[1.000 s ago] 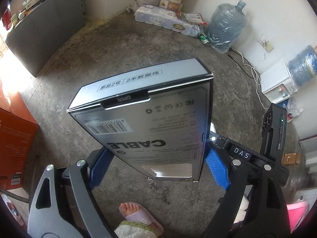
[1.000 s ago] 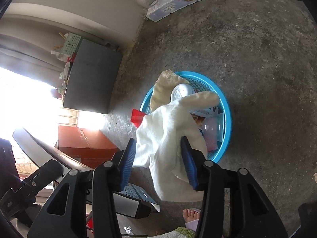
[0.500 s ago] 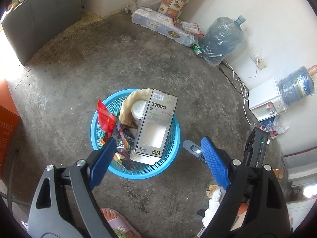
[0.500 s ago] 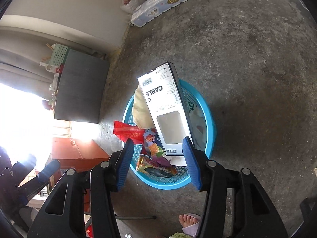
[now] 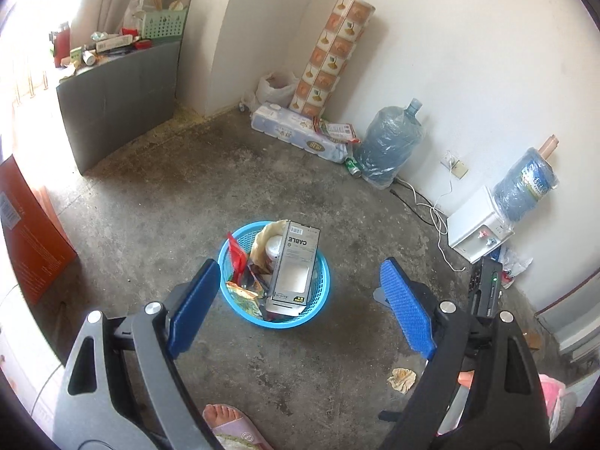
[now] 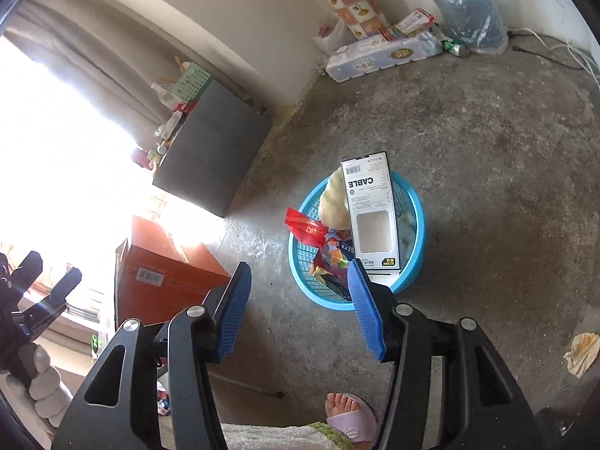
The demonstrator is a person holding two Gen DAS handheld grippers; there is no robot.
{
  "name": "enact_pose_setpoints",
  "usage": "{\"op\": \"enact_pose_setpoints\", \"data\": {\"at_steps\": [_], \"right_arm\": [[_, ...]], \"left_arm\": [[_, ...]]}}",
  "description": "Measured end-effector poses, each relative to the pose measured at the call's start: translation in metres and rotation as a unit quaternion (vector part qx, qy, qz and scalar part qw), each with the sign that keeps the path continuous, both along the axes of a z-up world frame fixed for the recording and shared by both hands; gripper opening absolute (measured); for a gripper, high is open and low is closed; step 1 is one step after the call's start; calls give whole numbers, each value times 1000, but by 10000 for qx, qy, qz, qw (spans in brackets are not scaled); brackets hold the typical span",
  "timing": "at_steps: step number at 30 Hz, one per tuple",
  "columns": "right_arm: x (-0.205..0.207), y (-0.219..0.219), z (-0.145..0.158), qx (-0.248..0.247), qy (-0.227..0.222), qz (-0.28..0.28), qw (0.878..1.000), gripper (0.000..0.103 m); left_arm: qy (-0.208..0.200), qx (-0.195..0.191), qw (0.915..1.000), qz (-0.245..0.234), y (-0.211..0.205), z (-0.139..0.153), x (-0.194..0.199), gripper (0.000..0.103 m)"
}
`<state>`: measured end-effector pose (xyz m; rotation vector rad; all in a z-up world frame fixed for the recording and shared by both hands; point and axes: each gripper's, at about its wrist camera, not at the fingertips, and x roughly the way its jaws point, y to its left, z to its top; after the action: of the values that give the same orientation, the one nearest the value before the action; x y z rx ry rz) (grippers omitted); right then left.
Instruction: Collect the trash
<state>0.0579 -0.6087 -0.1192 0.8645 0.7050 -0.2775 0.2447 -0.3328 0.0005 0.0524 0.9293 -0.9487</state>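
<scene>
My left tool [image 5: 300, 307] is wide and holds nothing. My right tool [image 6: 296, 311] is wide and bare too. The box [image 5: 294, 268] sticks up in the blue basket [image 5: 322, 300], beside wrappers [image 6: 322, 243]. One scrap [image 5: 402, 378] lies on the floor near the basket.

It was a plain room in a home, used partly for storage. The floor [image 5: 187, 195] was bare, stained concrete and the walls [image 5: 468, 56] were white plaster. A water dispenser [image 5: 476, 225] stood against one wall with a jug on top, and a spare water jug [image 5: 390, 146] wrapped in plastic stood near it. A pack of toilet paper [image 5: 296, 135] lay by the corner. A person's foot in a pink slipper [image 6: 348, 416] stood on the concrete, and a blue basket [image 5: 322, 292] held household trash.
</scene>
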Motion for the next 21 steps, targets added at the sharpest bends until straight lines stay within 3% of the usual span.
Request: {"op": "enact_pose_setpoints", "data": {"at_steps": [4, 10, 16, 21], "right_arm": [[-24, 59, 57, -1028, -203, 576, 9928, 74], [-39, 150, 128, -2372, -560, 1028, 9644, 95], [-49, 228, 168, -3259, -692, 1433, 9319, 96], [-64, 282, 171, -3722, -432, 1792, 9097, 96]], "left_arm": [[-293, -192, 9982, 481, 71, 25, -34, 87], [-672, -307, 9868, 1438, 160, 48, -82, 94], [-747, -293, 9667, 2429, 229, 56, -118, 94], [-853, 245, 9505, 2979, 259, 44, -143, 94]]}}
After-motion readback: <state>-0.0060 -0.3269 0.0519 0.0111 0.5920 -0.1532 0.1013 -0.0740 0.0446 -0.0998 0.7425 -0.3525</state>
